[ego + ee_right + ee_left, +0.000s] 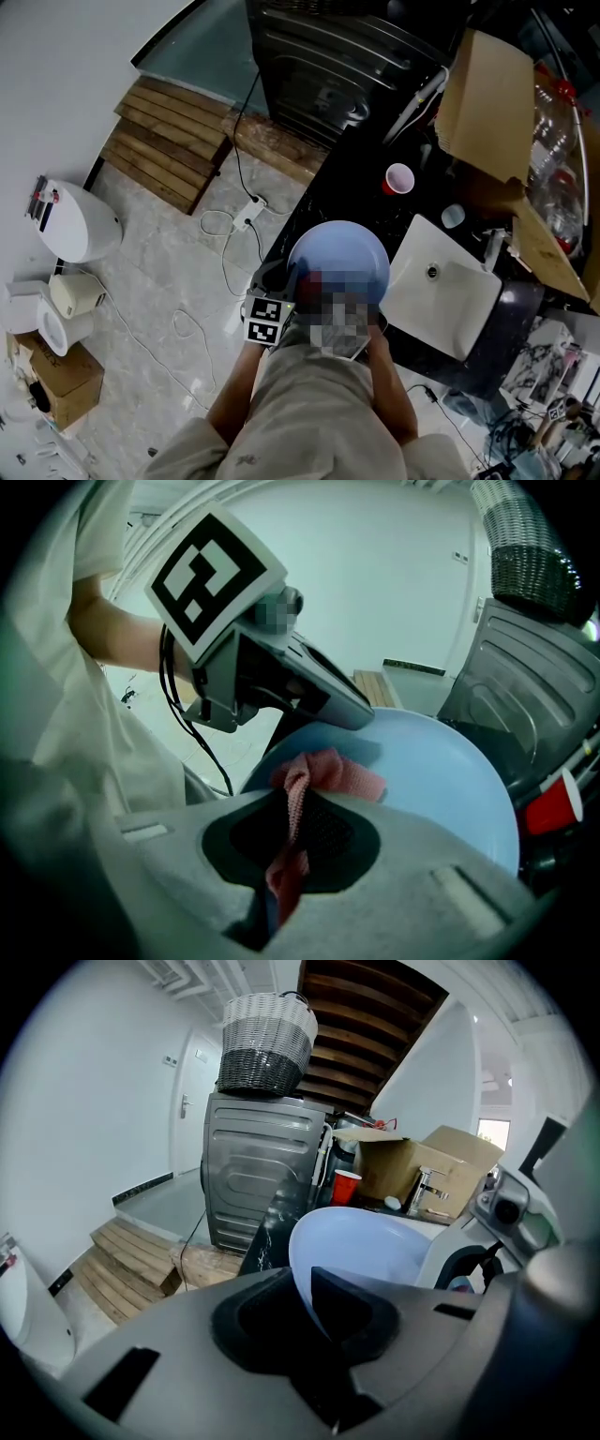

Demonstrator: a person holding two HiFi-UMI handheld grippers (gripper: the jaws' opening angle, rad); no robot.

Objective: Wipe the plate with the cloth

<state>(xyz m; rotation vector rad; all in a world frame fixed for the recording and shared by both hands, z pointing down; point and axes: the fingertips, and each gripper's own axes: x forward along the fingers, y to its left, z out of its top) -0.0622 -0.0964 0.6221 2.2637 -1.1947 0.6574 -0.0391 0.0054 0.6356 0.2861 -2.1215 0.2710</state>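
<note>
A pale blue plate (339,255) is held up in front of the person, over the edge of the black counter. My left gripper (314,1307) is shut on the plate (361,1246) at its near rim. My right gripper (292,841) is shut on a pink cloth (323,772), whose free end lies bunched on the plate (441,771) face. In the head view the cloth (314,278) shows as a red patch on the plate, beside the left gripper's marker cube (267,320). The right gripper itself is hidden there by a mosaic patch.
A white sink (439,284) with a tap is set in the black counter (370,202) to the right. A red cup (398,178) stands behind the plate, with cardboard boxes (487,94) beyond. A dark washing machine (253,1171) carries a wicker basket (267,1044). Cables lie on the floor.
</note>
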